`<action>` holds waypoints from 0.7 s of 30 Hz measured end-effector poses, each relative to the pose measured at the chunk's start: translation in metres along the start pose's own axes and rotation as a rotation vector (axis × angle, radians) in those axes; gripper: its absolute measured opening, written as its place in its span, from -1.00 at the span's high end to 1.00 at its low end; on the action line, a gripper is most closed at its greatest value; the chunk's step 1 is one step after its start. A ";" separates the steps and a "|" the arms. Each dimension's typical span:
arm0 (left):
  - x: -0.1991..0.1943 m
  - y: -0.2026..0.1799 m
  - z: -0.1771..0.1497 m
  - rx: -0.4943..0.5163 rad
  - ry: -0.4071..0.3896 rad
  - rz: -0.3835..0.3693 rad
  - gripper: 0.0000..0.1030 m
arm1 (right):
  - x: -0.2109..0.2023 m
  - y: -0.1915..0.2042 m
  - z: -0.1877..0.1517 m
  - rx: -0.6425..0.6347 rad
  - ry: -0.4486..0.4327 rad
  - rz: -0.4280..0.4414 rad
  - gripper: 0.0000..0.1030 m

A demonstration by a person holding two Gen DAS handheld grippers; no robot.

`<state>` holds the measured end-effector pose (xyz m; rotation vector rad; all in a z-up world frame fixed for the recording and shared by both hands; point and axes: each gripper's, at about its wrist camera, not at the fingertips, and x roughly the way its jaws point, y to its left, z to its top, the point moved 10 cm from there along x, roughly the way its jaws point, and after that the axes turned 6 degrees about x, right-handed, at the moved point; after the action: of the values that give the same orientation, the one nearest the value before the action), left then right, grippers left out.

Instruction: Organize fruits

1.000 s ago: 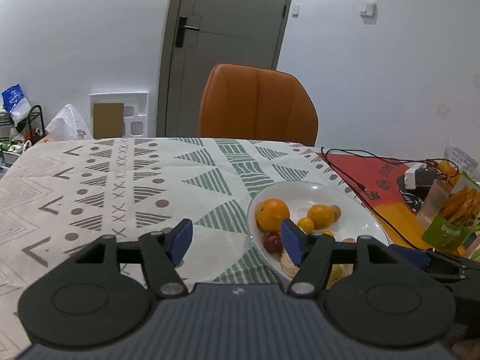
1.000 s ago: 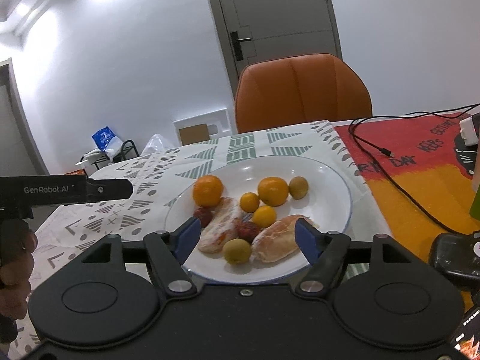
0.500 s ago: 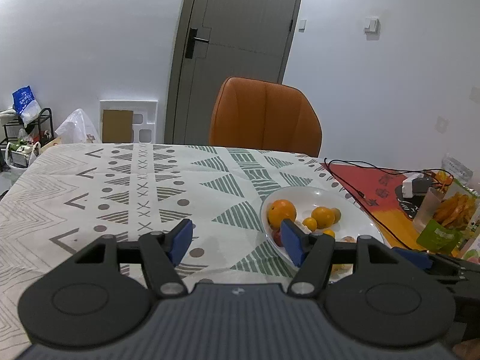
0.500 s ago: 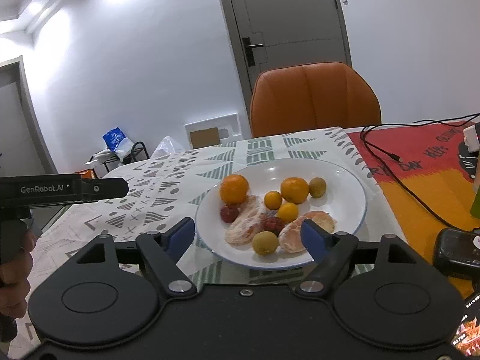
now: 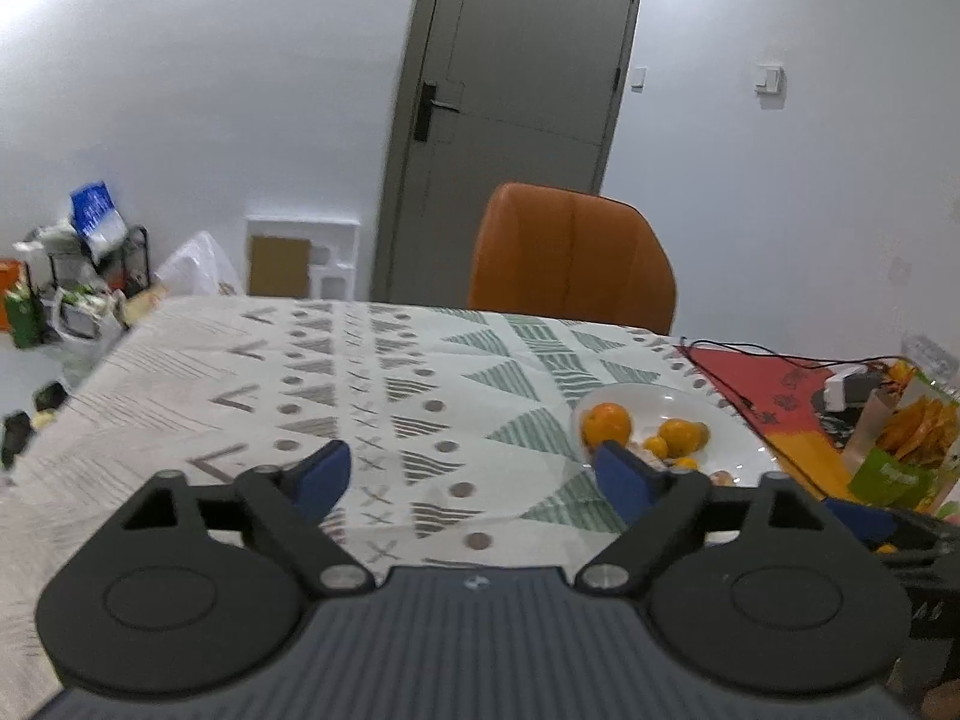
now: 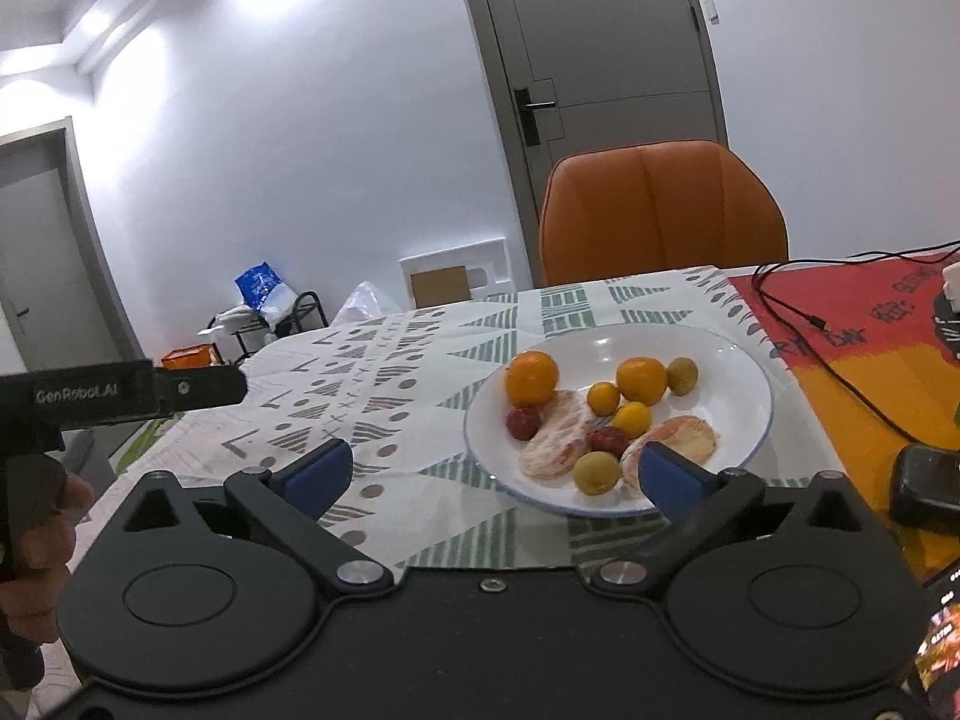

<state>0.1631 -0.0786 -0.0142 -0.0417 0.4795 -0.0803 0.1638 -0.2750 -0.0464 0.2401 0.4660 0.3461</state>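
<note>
- Table under a patterned cloth fills the near scene, with an orange chair at its far edge and a red mat on the right.
- Plate, white, sits on the cloth right of centre, just left of the mat; all the fruit seen lies on it.
- Fruit on the plate: 2 peeled segments near the front rim, 1 big orange on the left, a second orange, 2 small yellow fruits, 2 red ones and 2 greenish ones.
- Right gripper hangs above the near table, jaws wide and empty, plate just ahead to its right.
- Left gripper is also wide and empty, over bare cloth, plate to its right.
- Step, as I judge it: nothing is held and no fruit lies off the plate, so the task looks either finished or between picks.
- Next move, if any, calls for lowering 1 gripper straight onto a single fruit; the round ones crowd together and could roll.
</note>
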 end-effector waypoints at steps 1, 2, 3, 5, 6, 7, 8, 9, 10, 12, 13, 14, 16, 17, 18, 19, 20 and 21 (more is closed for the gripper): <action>-0.004 0.002 -0.001 0.005 -0.002 0.008 -0.79 | -0.002 0.002 -0.001 -0.001 0.000 0.002 -1.00; -0.007 0.005 -0.002 0.006 -0.004 0.014 -0.81 | -0.003 0.003 -0.002 -0.003 0.003 0.004 -1.00; -0.011 0.008 -0.002 0.004 -0.004 0.020 -0.83 | -0.005 0.005 -0.003 -0.006 0.003 0.006 -1.00; -0.017 0.011 -0.004 0.009 -0.001 0.035 -0.87 | -0.008 0.009 -0.005 -0.012 0.002 0.011 -1.00; -0.020 0.013 -0.005 0.013 0.002 0.040 -0.89 | -0.010 0.011 -0.006 -0.013 0.001 0.014 -1.00; -0.023 0.015 -0.006 0.018 0.004 0.041 -0.90 | -0.011 0.013 -0.007 -0.015 0.000 0.013 -1.00; -0.026 0.016 -0.008 0.025 0.008 0.040 -0.91 | -0.012 0.014 -0.008 -0.018 0.001 0.009 -1.00; -0.028 0.017 -0.009 0.030 0.014 0.042 -0.92 | -0.012 0.016 -0.009 -0.020 0.003 0.007 -1.00; -0.030 0.018 -0.012 0.033 0.024 0.045 -0.94 | -0.013 0.017 -0.011 -0.023 0.006 0.009 -1.00; -0.034 0.021 -0.016 0.032 0.035 0.050 -0.95 | -0.013 0.020 -0.014 -0.027 0.011 0.012 -1.00; -0.036 0.023 -0.017 0.028 0.038 0.054 -0.96 | -0.014 0.021 -0.016 -0.025 0.013 0.012 -1.00; -0.038 0.024 -0.019 0.028 0.041 0.059 -0.96 | -0.014 0.022 -0.017 -0.023 0.015 0.012 -1.00; -0.041 0.027 -0.022 0.034 0.049 0.072 -0.97 | -0.015 0.025 -0.019 -0.021 0.018 0.011 -1.00; -0.044 0.028 -0.024 0.034 0.052 0.078 -0.97 | -0.016 0.027 -0.019 -0.026 0.017 0.002 -1.00; -0.046 0.030 -0.025 0.030 0.052 0.081 -0.97 | -0.017 0.028 -0.020 -0.030 0.015 -0.007 -1.00; -0.049 0.032 -0.027 0.026 0.050 0.084 -0.97 | -0.019 0.031 -0.021 -0.036 0.014 -0.011 -1.00; -0.052 0.035 -0.028 0.022 0.049 0.091 -0.97 | -0.020 0.033 -0.022 -0.043 0.015 -0.011 -1.00; -0.054 0.037 -0.030 0.021 0.048 0.097 -0.97 | -0.021 0.036 -0.024 -0.048 0.018 -0.008 -1.00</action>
<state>0.1044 -0.0380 -0.0178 0.0043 0.5283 0.0085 0.1255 -0.2463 -0.0478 0.1886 0.4753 0.3513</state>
